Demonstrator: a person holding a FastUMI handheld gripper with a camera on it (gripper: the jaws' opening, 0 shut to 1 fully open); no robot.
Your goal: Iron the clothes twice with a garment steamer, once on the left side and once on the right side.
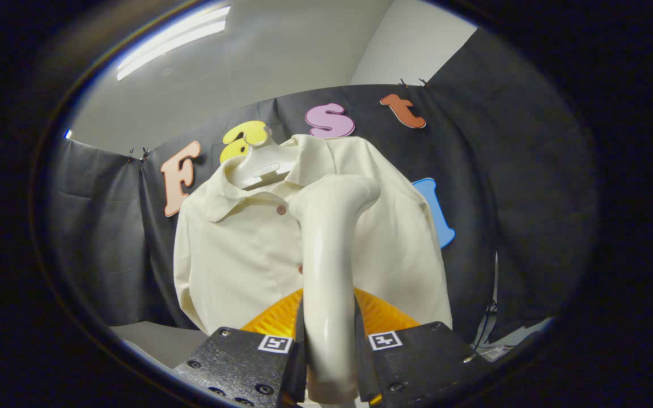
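while jaws clamp one steamer (329, 272), its head meets one shirt (236, 255)

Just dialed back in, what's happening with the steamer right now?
The gripper is shut on the steamer: both fingers press on its cream handle, which rises between them. The steamer's head bends toward a cream shirt hanging on a white hanger just beyond, against the booth's black cloth wall. The head sits high, near the collar, about at the button line. Whether it touches the cloth is hard to tell.
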